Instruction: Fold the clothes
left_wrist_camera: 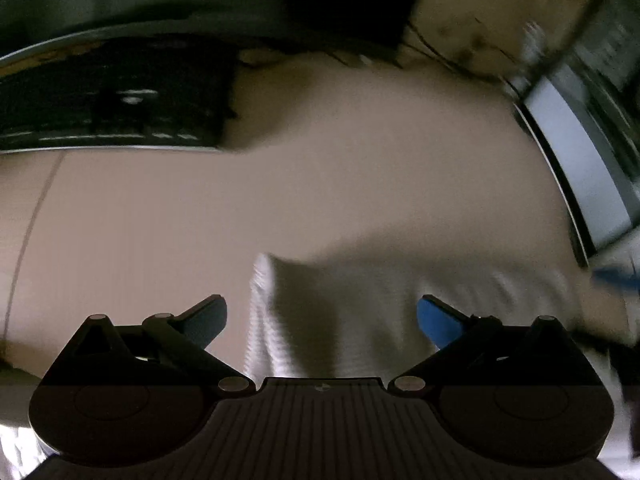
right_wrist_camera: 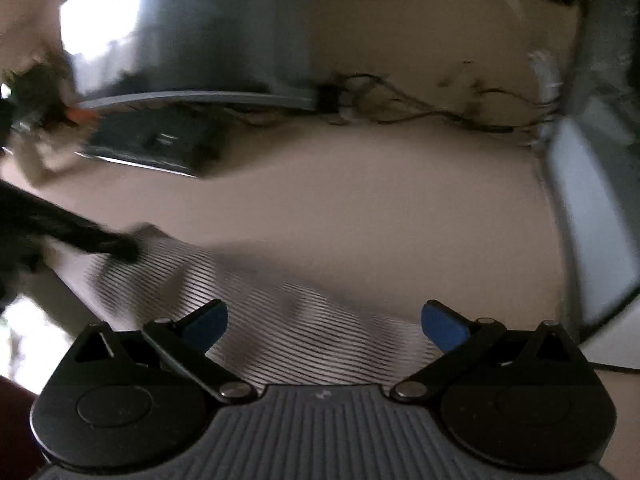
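Note:
A white garment with thin dark stripes (right_wrist_camera: 280, 312) lies on the beige table (right_wrist_camera: 380, 200), spread from the left edge toward the centre. My right gripper (right_wrist_camera: 324, 322) is open just above its near part, holding nothing. In the left wrist view the same garment (left_wrist_camera: 340, 312) lies blurred under and between the fingers of my left gripper (left_wrist_camera: 322, 316), which is open and empty. A dark arm-like shape (right_wrist_camera: 80, 236), probably the left gripper, reaches onto the garment's far left corner in the right wrist view.
A dark keyboard (left_wrist_camera: 108, 108) sits at the back left under a monitor (right_wrist_camera: 192, 32). Cables (right_wrist_camera: 420, 108) run along the back wall. A grey-white device (left_wrist_camera: 580, 168) stands at the right edge of the table.

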Demonstrator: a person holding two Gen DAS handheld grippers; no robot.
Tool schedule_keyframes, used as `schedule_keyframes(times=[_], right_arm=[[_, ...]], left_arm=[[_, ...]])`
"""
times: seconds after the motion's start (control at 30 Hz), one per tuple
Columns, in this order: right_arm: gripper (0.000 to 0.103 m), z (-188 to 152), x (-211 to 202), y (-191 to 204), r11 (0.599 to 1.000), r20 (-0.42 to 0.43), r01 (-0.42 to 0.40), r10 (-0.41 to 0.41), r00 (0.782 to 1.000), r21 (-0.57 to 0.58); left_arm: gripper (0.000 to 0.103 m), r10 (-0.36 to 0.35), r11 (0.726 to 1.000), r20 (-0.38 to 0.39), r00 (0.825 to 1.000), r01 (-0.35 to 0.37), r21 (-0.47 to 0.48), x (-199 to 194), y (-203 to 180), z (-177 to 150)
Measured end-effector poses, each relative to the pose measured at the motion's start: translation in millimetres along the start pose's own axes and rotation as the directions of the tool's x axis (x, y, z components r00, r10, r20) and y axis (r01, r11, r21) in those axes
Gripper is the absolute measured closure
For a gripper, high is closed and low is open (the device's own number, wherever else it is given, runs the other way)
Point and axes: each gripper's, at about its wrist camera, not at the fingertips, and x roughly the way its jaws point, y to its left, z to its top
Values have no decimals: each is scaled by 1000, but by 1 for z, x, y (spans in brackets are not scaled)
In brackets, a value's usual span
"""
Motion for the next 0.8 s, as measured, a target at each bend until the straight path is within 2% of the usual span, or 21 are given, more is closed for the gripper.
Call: schedule_keyframes(times=[0.03, 0.07, 0.1, 0.13, 0.2, 0.27, 0.3, 0.37, 0.57, 0.8], right_arm=[[0, 6, 9, 5, 993, -28, -93, 95, 995, 77], [0, 10, 19, 5, 963, -77, -204, 220, 972, 176], [0, 13, 33, 3, 914, -132, -296, 341, 931, 278], [0, 13, 43, 2, 875, -172, -337, 414, 894, 348], [0, 17, 60, 10, 896, -249, -269, 368, 896, 353], [0, 25, 70, 25, 961, -311, -132, 206, 928, 244], [0, 29, 76, 31, 975, -333, -72, 140, 933, 208], [0, 29, 88, 39, 981, -358, 0, 71, 931, 194], [0, 22, 110, 58, 986, -366, 92, -34, 930, 142], [0, 6, 111, 74, 984, -337, 102, -48, 940, 144]], left_arm=[[0, 3, 999, 12, 1000, -3, -36, -1, 4, 3], [0, -2, 997, 24, 1000, 3, -73, -3, 8, 6], [0, -14, 996, 31, 999, 17, -91, -5, 11, 7], [0, -28, 995, 33, 999, 31, -93, -6, 12, 5], [0, -56, 993, 36, 998, 60, -97, -9, 15, 2], [0, -53, 996, 13, 999, 53, -76, -5, 15, -2], [0, -44, 997, -2, 999, 44, -64, -2, 14, -5], [0, -30, 998, -31, 999, 28, -56, 3, 13, -12], [0, -22, 999, -83, 996, 19, -43, 11, 8, -31], [0, -37, 999, -125, 991, 35, -13, 18, -3, -39]])
